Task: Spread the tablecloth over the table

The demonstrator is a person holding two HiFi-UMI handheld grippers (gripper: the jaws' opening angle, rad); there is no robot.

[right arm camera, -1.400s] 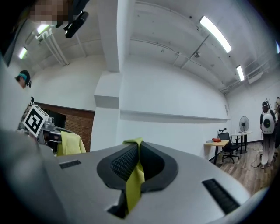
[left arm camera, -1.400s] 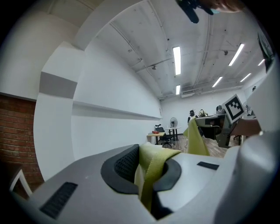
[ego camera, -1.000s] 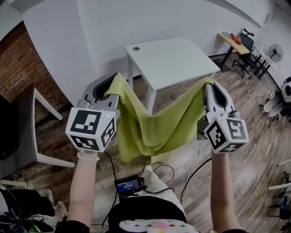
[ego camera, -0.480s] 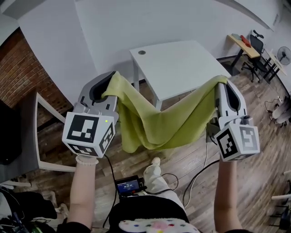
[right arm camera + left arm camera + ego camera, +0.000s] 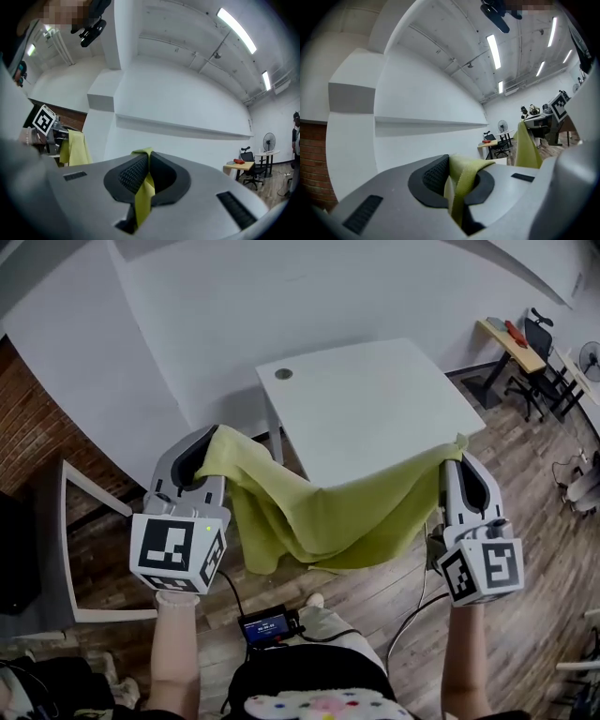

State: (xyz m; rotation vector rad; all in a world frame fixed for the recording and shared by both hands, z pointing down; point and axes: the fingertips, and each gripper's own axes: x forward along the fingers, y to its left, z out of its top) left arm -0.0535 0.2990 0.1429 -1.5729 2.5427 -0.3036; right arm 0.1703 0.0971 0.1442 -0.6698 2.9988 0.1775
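A yellow-green tablecloth [image 5: 328, 517] hangs in a sagging band between my two grippers, in front of a small white table [image 5: 366, 404]. My left gripper [image 5: 217, 435] is shut on the cloth's left corner [image 5: 464, 180], and my right gripper [image 5: 457, 448] is shut on the right corner [image 5: 144, 187]. The cloth's upper edge runs over the table's near edge; its middle droops below the tabletop toward the floor. Both grippers point level toward the white wall. The table's near legs are partly hidden behind the cloth.
A grey chair frame [image 5: 75, 549] stands at the left by a brick wall [image 5: 37, 437]. At the far right are a wooden desk [image 5: 511, 334], an office chair [image 5: 536, 338] and a fan [image 5: 589, 357]. Cables [image 5: 412, 615] trail over the wooden floor. A small device with a screen [image 5: 267, 624] sits at the person's waist.
Both grippers have carried the cloth forward toward the table. The cloth's top edge now reaches over the table's near edge, and the table fills more of the head view.
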